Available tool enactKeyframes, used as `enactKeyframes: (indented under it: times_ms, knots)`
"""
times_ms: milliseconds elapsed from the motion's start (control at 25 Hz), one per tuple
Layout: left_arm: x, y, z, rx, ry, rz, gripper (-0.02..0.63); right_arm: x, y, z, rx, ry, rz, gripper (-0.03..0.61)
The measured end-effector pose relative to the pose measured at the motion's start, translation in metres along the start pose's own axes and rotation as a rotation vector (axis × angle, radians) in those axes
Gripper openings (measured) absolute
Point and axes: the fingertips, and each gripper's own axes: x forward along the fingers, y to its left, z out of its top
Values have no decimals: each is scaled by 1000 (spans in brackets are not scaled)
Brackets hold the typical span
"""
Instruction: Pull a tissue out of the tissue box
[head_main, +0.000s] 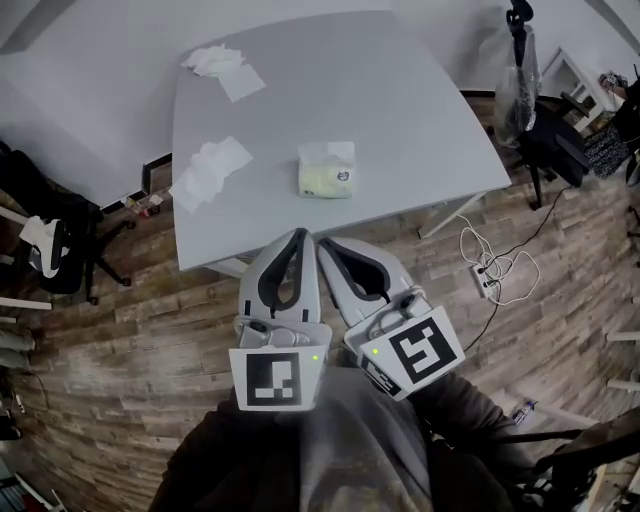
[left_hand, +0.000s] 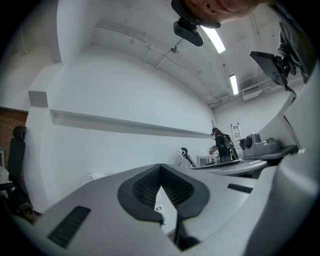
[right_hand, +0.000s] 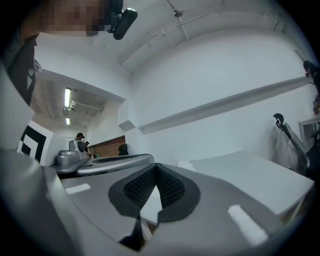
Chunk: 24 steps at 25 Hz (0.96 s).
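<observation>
The tissue box (head_main: 326, 170), pale with a white tissue standing out of its top, sits near the middle of the grey table (head_main: 420, 130). Both grippers hang close to my body, short of the table's front edge and well apart from the box. My left gripper (head_main: 300, 236) has its jaws meeting at the tips with nothing between them, and the left gripper view shows the same (left_hand: 160, 168). My right gripper (head_main: 326, 246) is right beside it, tips also together and empty (right_hand: 156, 166).
Loose white tissues lie on the table's left part (head_main: 210, 170) and at its far left corner (head_main: 222, 68). A black chair (head_main: 60, 250) stands left of the table, another (head_main: 555, 140) at the right. A white cable and power strip (head_main: 490, 268) lie on the wooden floor.
</observation>
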Motion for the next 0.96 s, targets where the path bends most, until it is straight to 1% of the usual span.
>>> enactKeyframes:
  times_ms: [200,320,480,960]
  knots:
    - [-11,4,8,2,-8,-18,-2,-2,13,11,-37,-14,-17,0]
    - [-13,4,16,-5,-44,-23,-2,-3,16,17,-62,-26,-25,0]
    - [-19,2,17,-14,-57,-24,-2,-8,19,18,-67,-30,-33,0]
    - [-28,1,21,4,-69,-11,-2,-12,28,23,-84,-51,-23,0]
